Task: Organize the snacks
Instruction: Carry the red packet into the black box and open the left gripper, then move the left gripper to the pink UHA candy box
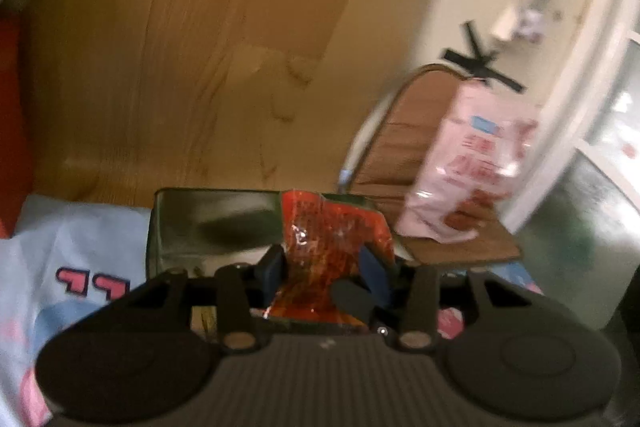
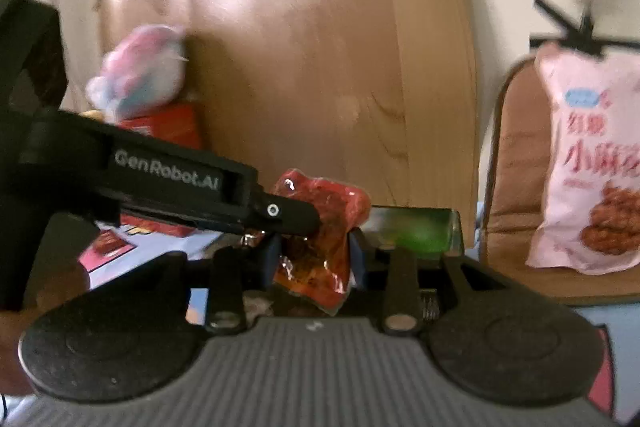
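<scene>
I'm gripping one red packet (image 1: 332,247) with both the left gripper (image 1: 326,263) and right gripper (image 2: 314,259), jaws clenched on it, bin (image 2: 416,231) at one o'clock. Pulling apart is risking a tear.

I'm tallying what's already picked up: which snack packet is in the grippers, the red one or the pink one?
The small red packet: both the left gripper and right gripper clamp it. The big pink bag stands apart on the chair, untouched.
</scene>
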